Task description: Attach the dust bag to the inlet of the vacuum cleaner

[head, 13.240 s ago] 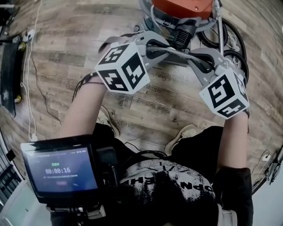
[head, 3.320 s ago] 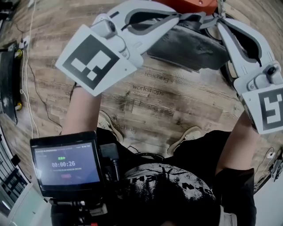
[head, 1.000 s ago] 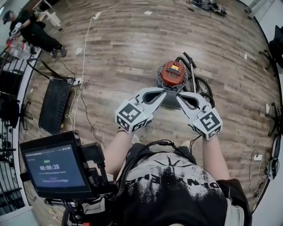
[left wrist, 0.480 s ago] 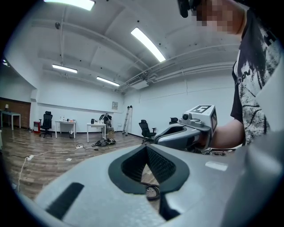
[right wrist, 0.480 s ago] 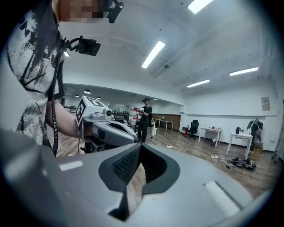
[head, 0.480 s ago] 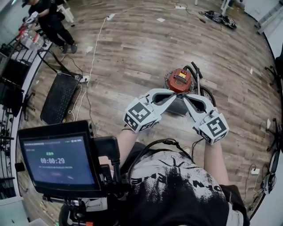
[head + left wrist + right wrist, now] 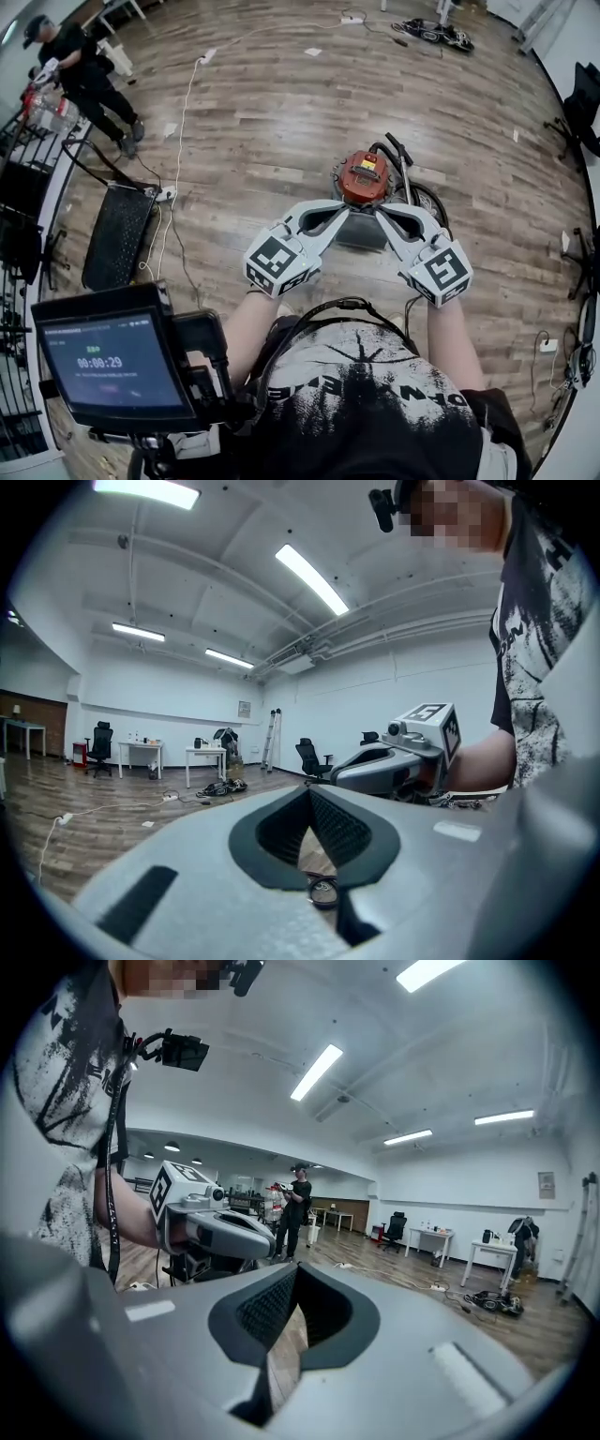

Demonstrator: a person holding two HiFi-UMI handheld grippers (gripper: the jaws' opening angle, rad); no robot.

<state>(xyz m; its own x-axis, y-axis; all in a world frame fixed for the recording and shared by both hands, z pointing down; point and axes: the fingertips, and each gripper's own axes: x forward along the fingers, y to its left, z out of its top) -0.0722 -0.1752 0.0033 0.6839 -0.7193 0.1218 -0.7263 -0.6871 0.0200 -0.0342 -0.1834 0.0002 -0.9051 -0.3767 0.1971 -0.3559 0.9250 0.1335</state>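
Observation:
The vacuum cleaner [image 7: 364, 176] with a red top stands on the wooden floor ahead of me. A grey shape [image 7: 361, 234], which looks like the dust bag, sits against its near side; the joint with the inlet is hidden. My left gripper [image 7: 347, 208] and right gripper [image 7: 380, 210] hang side by side high above it, tips almost touching. Both are shut with nothing between the pads. In the left gripper view the shut jaws meet at the left gripper's tip [image 7: 307, 791], with the right gripper [image 7: 394, 771] beyond. In the right gripper view the right gripper's tip [image 7: 295, 1267] faces the left gripper [image 7: 225, 1232].
A black hose [image 7: 427, 202] coils beside the vacuum. A black mat [image 7: 117, 220] and white cables [image 7: 178, 141] lie at the left. Another person [image 7: 80, 70] stands at the far left, seen too in the right gripper view as a person [image 7: 292, 1208]. Desks and chairs [image 7: 141, 757] line the walls.
About three seconds ago both grippers held the grey bag close to the vacuum; now they are empty and raised far above it. Over the last second they stay almost still.

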